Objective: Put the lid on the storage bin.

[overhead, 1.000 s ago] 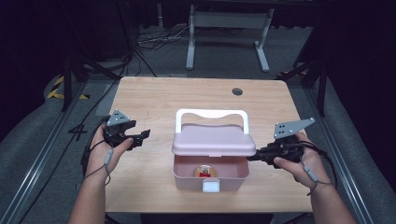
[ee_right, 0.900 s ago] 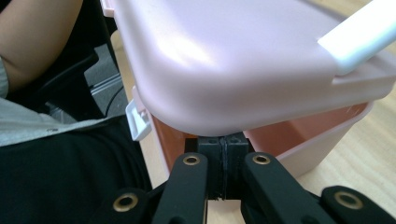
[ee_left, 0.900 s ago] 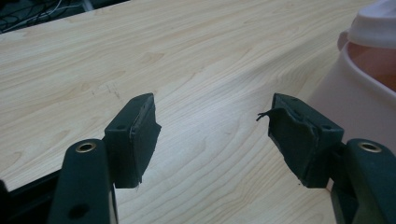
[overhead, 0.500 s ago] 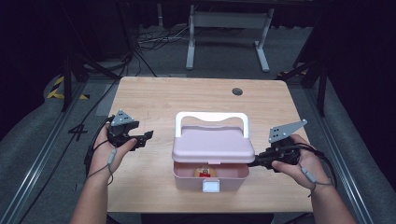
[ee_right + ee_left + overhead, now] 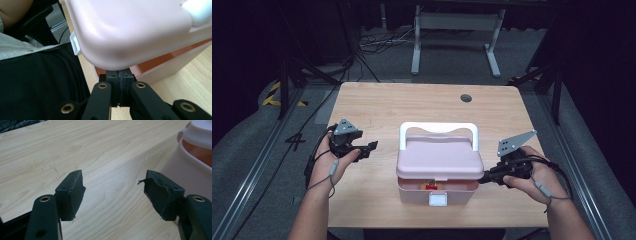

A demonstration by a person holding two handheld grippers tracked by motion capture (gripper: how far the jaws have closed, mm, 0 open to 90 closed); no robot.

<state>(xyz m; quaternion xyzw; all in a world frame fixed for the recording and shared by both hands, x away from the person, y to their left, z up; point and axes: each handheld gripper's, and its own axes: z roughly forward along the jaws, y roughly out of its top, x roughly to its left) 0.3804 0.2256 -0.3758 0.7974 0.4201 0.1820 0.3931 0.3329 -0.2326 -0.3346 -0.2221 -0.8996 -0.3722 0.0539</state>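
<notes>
A pink storage box (image 5: 412,195) with a white handle (image 5: 437,127) stands at the table's near middle. Its lid (image 5: 439,157) is slightly raised at the front, and a small red item (image 5: 430,186) shows through the gap. My right gripper (image 5: 484,177) is shut, its tips tucked under the lid's right front corner. In the right gripper view the closed jaws (image 5: 118,75) press up against the lid (image 5: 130,30), above the box's base (image 5: 170,66). My left gripper (image 5: 367,148) hovers open left of the box, holding nothing. The left gripper view has the open gripper (image 5: 115,182) over bare wood, the box (image 5: 185,172) at its right.
The wooden table (image 5: 412,105) has a dark cable hole (image 5: 466,98) at the back right. A white latch (image 5: 438,200) hangs on the box's front. Behind the table stand a white metal frame (image 5: 457,30) and loose cables on the floor.
The lid has come down, narrowing the gap at the front. My right gripper has dropped with it. The left gripper has barely shifted.
</notes>
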